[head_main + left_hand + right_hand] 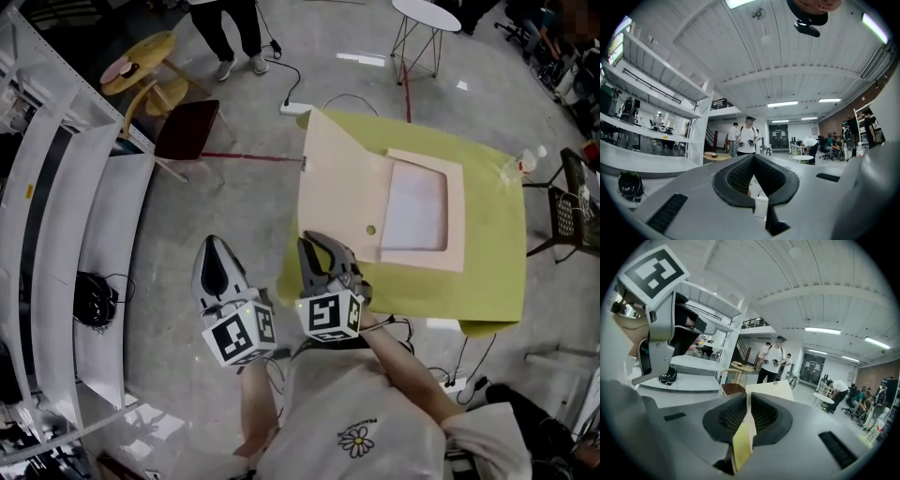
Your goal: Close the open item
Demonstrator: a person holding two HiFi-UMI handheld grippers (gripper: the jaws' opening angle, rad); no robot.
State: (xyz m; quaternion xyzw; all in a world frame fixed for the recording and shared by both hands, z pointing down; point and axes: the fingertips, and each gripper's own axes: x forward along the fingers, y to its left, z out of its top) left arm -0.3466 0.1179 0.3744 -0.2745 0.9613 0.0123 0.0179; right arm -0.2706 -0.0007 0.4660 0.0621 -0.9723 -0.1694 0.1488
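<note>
A flat beige folder-like case [424, 246] lies open on a yellow-green table [492, 272]; a pale white panel [415, 203] shows inside it. Its wide cover [342, 173] spreads to the left, over the table's left edge. My right gripper [319, 251] is at the cover's near corner, shut on the thin beige sheet, which shows edge-on between the jaws in the right gripper view [748, 401]. My left gripper [214, 253] hangs over the floor left of the table, jaws together and empty, as the left gripper view [753, 158] also shows.
Long white shelves [56, 234] run along the left, with a black object [94, 298] on one. A chair with a dark red seat [187, 127] and a round yellow table [141, 61] stand beyond. A person [230, 33] stands at the back; cables and a power strip [295, 108] lie on the floor.
</note>
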